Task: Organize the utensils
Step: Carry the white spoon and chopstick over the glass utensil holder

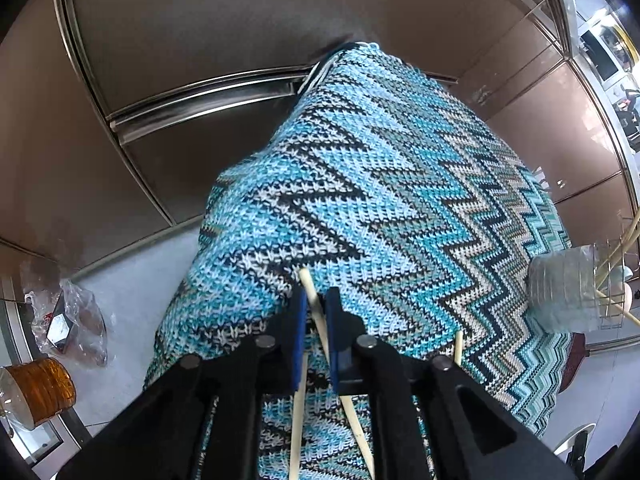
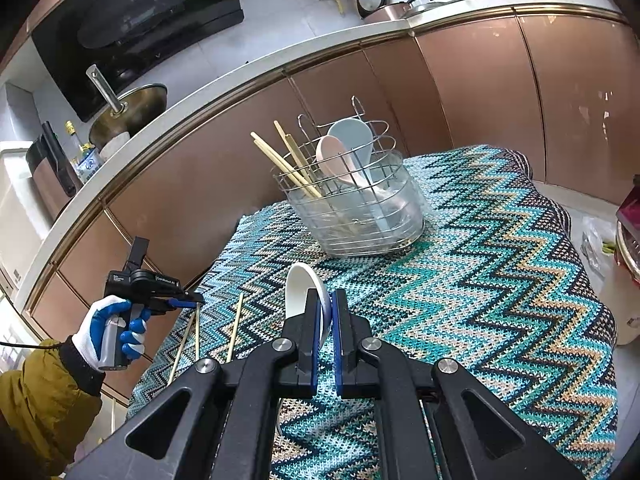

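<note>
Nearest to me on the right wrist view, my right tongs (image 2: 327, 320) are clenched on a white ceramic soup spoon (image 2: 301, 290); its bowl rises above the blue pads, while its handle is hidden beneath the black tong body. On the left wrist view, my left tongs (image 1: 316, 312) are closed on a pale bamboo chopstick (image 1: 314, 300), whose tip pokes out past the pads; its lower length runs out of frame. A second pale stick (image 1: 298, 420) passes under the left pad, and I cannot tell whether it is gripped or merely lying there. A third stick (image 1: 458, 346) is mostly cut off behind the tong arm.

Everything sits on the worktop, covered by a blue, teal and black zigzag knitted cloth (image 2: 480, 280). From the right, I see my gloved left hand (image 2: 112, 332) at the cloth's near left edge, with loose chopsticks (image 2: 235, 326) lying just beside its tongs.

Farther back stands a wire utensil caddy with a clear plastic base (image 2: 360, 216), holding upright chopsticks, a pink spoon (image 2: 334, 158) and a pale blue spoon (image 2: 354, 136). What lies at its bottom is blurred by the plastic. Behind run copper-coloured cabinet doors (image 2: 480, 92).
</note>
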`<state>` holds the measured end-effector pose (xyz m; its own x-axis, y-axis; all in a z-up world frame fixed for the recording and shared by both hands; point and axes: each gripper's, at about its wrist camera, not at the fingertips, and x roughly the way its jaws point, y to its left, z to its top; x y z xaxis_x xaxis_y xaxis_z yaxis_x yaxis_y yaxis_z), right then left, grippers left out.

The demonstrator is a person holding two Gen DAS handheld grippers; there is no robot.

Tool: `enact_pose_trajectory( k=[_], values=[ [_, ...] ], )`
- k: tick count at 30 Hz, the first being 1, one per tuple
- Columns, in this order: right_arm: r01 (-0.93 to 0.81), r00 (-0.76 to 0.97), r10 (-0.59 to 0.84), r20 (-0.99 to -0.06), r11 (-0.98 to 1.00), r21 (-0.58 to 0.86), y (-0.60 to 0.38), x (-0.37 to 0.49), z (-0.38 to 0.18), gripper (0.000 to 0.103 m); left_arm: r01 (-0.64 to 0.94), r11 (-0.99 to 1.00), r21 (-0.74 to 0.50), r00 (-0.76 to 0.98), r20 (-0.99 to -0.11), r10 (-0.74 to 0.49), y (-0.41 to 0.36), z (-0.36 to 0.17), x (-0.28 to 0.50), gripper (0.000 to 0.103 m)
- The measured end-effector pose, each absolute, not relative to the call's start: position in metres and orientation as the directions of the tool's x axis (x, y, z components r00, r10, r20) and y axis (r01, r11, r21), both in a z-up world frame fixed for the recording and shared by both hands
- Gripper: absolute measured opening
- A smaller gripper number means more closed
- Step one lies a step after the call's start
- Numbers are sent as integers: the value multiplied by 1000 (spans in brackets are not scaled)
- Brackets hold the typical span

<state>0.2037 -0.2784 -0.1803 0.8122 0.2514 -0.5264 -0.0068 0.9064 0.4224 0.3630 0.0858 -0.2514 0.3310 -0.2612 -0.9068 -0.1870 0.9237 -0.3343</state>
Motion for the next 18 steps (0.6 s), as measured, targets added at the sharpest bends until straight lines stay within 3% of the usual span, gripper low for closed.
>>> enact_pose_trajectory(
  k=[8,18],
  values=[
    [-8,827,243,-507,907,421,-281,192,-171,6,-187,912,-365,397,-877,-270,92,-230,348,6],
    [-29,857,236,-458,910,414,-278,168,-149,6,-69,916,-395,588,-758,-283,83,-166,299,5]
  ],
)
